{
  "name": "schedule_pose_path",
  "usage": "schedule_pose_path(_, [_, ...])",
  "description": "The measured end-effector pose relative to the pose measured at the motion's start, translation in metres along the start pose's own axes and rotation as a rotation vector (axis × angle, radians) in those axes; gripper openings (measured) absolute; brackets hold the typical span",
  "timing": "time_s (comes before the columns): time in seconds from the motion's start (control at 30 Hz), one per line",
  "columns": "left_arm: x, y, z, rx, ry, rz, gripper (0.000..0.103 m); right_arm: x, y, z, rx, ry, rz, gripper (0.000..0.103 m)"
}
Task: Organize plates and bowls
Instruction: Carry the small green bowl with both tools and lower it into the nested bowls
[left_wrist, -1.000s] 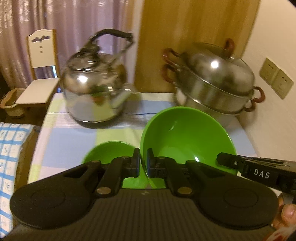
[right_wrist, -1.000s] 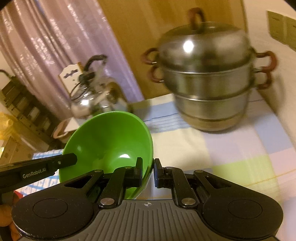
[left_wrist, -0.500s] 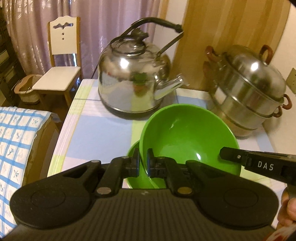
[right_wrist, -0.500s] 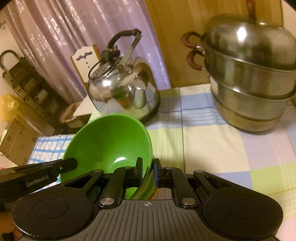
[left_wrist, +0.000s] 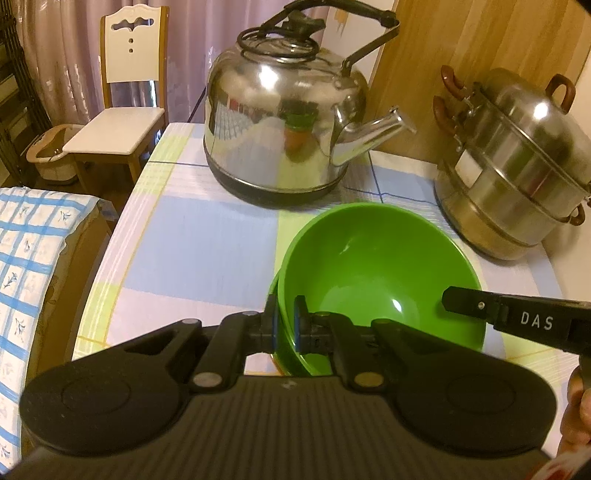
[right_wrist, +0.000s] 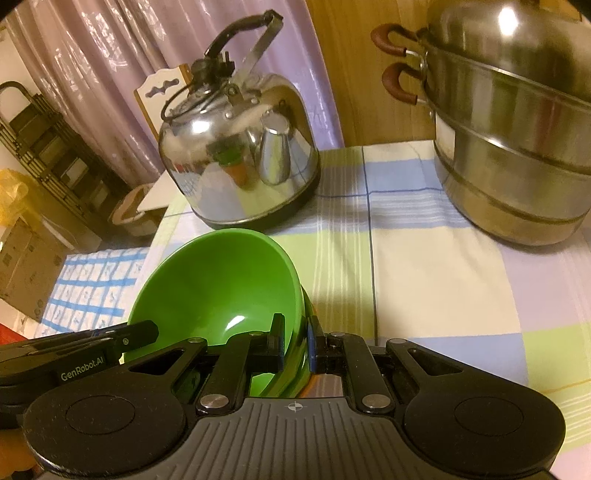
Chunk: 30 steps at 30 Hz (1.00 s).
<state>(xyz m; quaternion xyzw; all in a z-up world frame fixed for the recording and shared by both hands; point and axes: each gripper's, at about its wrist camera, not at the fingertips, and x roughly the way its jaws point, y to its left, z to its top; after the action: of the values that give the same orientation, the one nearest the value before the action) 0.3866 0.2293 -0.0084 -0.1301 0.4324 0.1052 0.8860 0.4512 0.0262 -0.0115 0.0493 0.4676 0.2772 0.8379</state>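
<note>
Left wrist view: a second ago the green bowl (left_wrist: 376, 280) was held up, with a second green bowl (left_wrist: 275, 291) lying apart on the cloth to its left. Now only a sliver of that lower rim shows at the held bowl's left edge, so the upper bowl sits over, probably into, the lower one; stacking looks nearly done. The left gripper (left_wrist: 284, 326) is clamped on the near-left rim. The bowl's mouth faces up, tipped toward the near side. Far behind stand the kettle (left_wrist: 280, 122) and the steamer pot (left_wrist: 517, 162).

Right wrist view: the right gripper (right_wrist: 295, 343) pinches the right rim (right_wrist: 295, 291). A darker green edge (right_wrist: 304, 354) hugs the bowl's outside here. Being round, it has no long axis.
</note>
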Motion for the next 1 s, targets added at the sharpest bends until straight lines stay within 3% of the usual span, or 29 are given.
schedule_pose_path(1.0, [0.021, 0.005, -0.009, -0.008, -0.001, 0.003, 0.007, 0.017, 0.0, -0.01, -0.025, -0.012, -0.019, 0.012])
